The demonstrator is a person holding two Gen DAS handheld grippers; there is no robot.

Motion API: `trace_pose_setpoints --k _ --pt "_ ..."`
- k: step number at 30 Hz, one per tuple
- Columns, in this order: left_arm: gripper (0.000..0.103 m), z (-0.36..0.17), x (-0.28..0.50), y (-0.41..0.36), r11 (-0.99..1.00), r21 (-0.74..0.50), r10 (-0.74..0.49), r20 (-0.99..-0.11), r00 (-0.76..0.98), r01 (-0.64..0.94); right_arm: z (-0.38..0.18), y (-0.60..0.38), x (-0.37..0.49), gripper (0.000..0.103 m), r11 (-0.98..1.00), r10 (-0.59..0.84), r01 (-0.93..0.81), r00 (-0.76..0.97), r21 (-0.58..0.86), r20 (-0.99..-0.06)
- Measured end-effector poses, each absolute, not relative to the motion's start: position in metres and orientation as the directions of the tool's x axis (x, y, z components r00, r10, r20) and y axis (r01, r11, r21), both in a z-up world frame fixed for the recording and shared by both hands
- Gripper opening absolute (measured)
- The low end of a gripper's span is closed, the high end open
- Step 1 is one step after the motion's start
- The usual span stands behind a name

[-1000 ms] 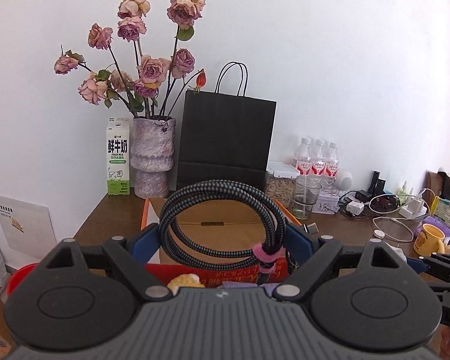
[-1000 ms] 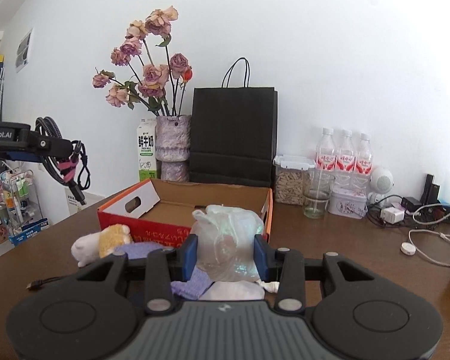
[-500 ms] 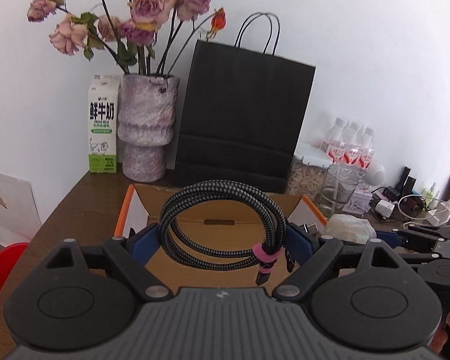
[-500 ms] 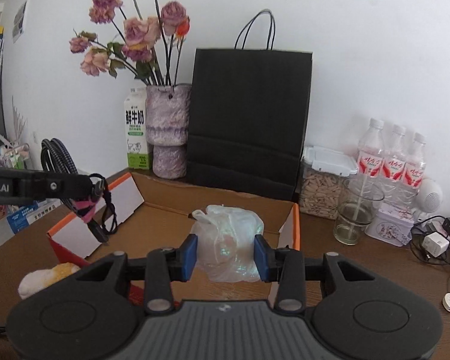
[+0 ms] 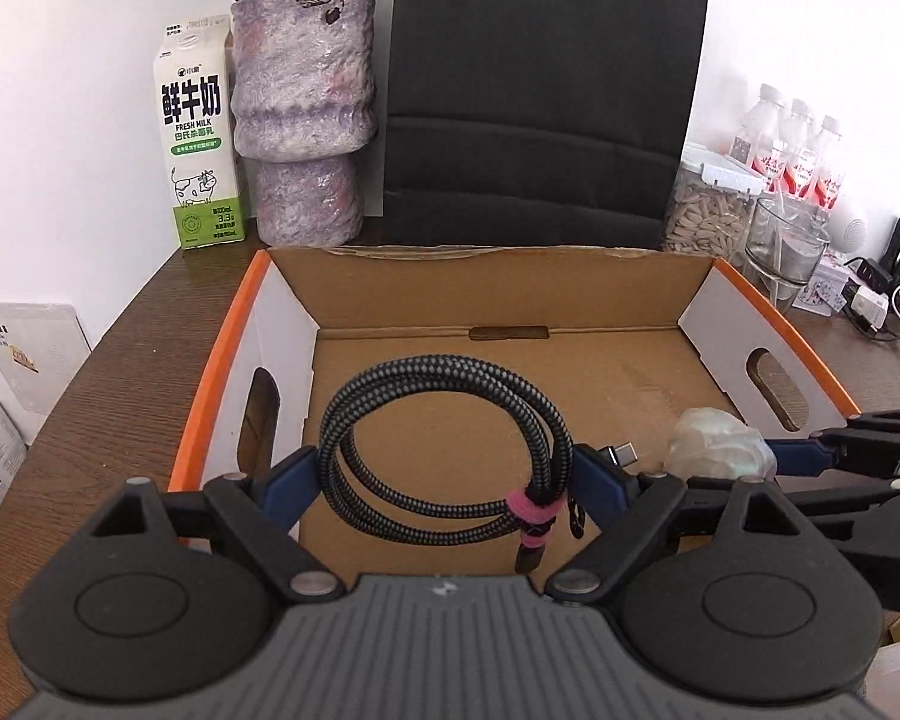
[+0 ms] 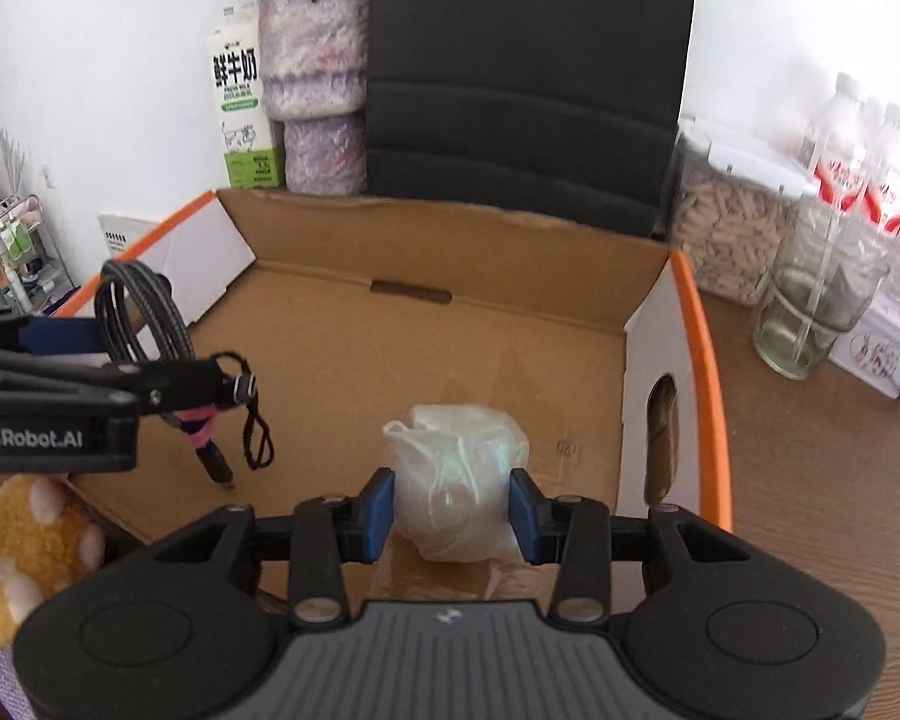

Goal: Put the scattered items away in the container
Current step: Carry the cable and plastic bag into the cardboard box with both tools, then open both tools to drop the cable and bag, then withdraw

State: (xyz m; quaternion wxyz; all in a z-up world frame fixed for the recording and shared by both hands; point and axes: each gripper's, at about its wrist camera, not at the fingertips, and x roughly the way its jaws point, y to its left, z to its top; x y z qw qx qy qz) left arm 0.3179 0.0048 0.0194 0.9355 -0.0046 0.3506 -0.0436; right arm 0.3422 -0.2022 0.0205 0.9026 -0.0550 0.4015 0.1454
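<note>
Left jaws clasp a braided cable coil (image 5: pixel 444 450); right jaws clench a crinkled plastic bag (image 6: pixel 453 480) above the cardboard box (image 5: pixel 510 282)

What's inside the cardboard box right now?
Nothing rests on the visible floor of the cardboard box. The coiled cable and the plastic bag hang above it in the grippers, whose bodies hide the near floor.

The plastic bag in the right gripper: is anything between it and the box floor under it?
Nothing visible. The plastic bag hangs over bare cardboard of the box; the cable hangs apart, at the left.
</note>
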Motion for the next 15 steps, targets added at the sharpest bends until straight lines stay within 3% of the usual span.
trace_pose_setpoints --k 12,15 --pt "0.09 0.023 0.288 0.006 0.991 -0.08 -0.135 -0.676 0.724 0.11 0.023 -0.209 0.321 0.042 0.951 0.227 -0.308 0.61 0.037 -0.759" --pt "0.091 0.026 0.283 0.001 0.992 -0.061 -0.125 -0.673 0.729 0.114 0.029 -0.21 0.315 0.063 0.955 0.215 -0.296 0.634 0.023 -0.743"
